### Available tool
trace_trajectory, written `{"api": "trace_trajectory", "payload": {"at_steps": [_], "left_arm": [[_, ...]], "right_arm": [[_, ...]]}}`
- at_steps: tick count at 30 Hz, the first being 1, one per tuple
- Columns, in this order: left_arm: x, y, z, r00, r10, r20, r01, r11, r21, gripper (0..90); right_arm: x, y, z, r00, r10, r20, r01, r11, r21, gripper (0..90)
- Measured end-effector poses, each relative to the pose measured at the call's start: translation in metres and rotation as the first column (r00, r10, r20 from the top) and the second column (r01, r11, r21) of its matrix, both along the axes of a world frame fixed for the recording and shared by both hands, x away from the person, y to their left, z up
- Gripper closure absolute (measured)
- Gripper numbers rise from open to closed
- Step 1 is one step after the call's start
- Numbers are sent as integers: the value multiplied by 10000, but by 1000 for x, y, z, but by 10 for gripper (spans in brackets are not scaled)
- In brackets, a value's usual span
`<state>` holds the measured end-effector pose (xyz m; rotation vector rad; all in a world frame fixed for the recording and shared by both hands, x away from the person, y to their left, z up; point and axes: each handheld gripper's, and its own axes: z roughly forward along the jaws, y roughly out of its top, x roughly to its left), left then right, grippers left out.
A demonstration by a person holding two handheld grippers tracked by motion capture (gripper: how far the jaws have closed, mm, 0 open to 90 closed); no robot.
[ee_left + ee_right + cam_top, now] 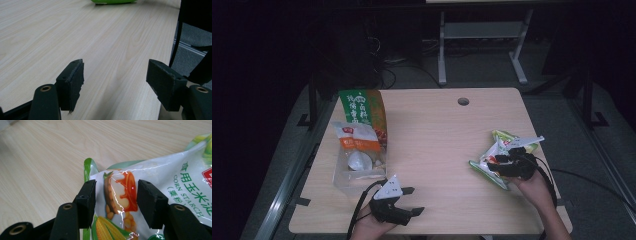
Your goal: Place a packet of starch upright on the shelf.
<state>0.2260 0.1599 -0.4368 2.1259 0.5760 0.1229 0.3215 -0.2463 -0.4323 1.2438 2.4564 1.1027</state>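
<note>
A white and green corn starch bag (492,160) lies crumpled at the table's right side. My right gripper (512,162) is down on it. In the right gripper view, the two jaws stand part closed, pinching a creased ridge of the bag (117,192) between the pads. My right gripper (116,202) holds near the bag's left edge. My left gripper (409,200) rests low near the front left edge of the table. My left gripper (115,85) is open, with bare wood between its pads (75,82). The bag's green edge (112,1) lies far ahead of it.
A tall green and orange bag (364,112) stands at the back left. A clear pouch with white contents (357,160) lies in front of it. The wooden table (437,135) has a cable hole (463,101) at the back. Table legs and cables fill the dark floor behind.
</note>
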Motion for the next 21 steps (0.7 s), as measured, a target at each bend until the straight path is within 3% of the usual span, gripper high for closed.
{"api": "trace_trajectory", "payload": {"at_steps": [3,5,21], "left_arm": [[0,0,0,10000,-3,18,3,10000,-10,300],[0,0,0,10000,4,15,-4,10000,6,300],[0,1,1,10000,59,52,-59,10000,-14,301]], "right_arm": [[-2,3,-1,10000,32,-3,-32,10000,92,488],[-4,8,-2,9999,122,-37,-120,9991,401,489],[-11,51,-1,9929,1183,-84,-1176,9913,595,501]]}}
